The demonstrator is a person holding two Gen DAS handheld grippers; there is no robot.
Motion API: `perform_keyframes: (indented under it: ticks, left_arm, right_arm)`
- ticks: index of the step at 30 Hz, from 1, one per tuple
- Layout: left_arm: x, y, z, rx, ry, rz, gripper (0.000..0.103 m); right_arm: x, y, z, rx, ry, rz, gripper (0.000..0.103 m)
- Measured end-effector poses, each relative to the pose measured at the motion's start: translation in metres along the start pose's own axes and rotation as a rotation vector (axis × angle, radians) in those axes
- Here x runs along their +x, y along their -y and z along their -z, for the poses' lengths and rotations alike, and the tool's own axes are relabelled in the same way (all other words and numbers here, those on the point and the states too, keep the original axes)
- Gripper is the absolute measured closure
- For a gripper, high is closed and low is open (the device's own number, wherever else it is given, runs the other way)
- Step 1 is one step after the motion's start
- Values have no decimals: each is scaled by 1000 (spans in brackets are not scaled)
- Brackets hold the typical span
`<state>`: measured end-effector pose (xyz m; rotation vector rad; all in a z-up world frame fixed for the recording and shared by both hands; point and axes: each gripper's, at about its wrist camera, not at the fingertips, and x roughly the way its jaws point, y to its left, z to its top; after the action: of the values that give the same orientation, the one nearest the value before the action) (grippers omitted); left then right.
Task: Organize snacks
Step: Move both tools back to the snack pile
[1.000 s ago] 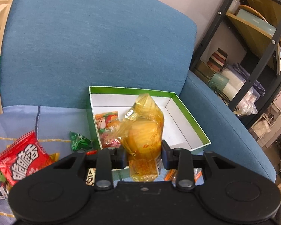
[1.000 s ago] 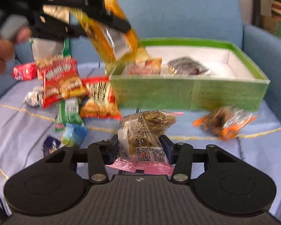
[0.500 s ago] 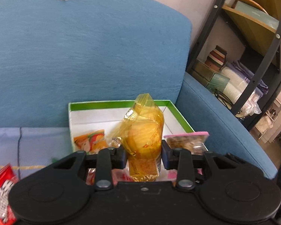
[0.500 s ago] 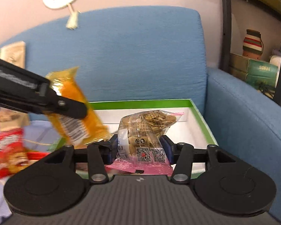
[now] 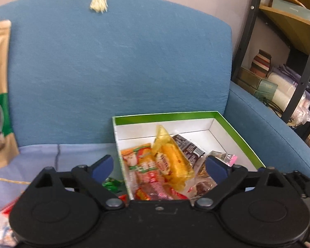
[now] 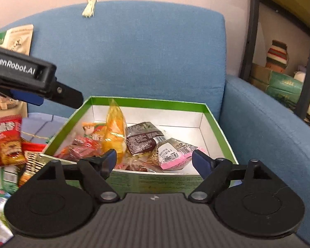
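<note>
Snacks [image 6: 122, 136] lie in the green box [image 6: 146, 103], below both grippers' empty, opening jaws.

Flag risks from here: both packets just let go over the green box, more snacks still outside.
1. Yellow packet stands tilted on the pile in the green box; it may topple.
2. Left gripper and right gripper, jaws opening, crowd the box and could collide.
3. Pink-edged packet lies between the right gripper's fingers; withdrawing could snag it.
</note>
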<state>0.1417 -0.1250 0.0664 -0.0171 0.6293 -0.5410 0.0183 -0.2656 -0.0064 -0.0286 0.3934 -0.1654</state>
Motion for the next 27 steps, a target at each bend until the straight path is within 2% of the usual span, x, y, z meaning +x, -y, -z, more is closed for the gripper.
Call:
perform_keyframes:
  ticks: [4, 8, 11, 14, 19, 24, 27]
  left_arm:
    - [-27, -8, 9, -1, -11, -31, 0]
    - [-56, -26, 32, -69, -36, -26, 0]
    - [-69, -38, 54, -71, -72, -35, 0]
    - [-80, -55, 76, -62, -102, -87, 0]
    - [-90, -88, 93, -139, -132, -141, 0]
    - [-107, -118, 97, -210, -97, -181, 0]
    - [-112, -135, 90, -265, -81, -174, 0]
  right_arm:
    - [-26, -13, 3, -19, -18, -50, 0]
    - [-44, -23, 17, 37, -58, -146, 0]
    - [-49, -37, 30, 50, -101, -222, 0]
    - [-48, -55, 39, 24, -141, -289, 0]
    - [-40, -87, 38, -7, -176, -376, 0]
    - [-23, -120, 20, -66, -155, -439, 0]
    - [-7, -142, 11, -115, -147, -474, 0]
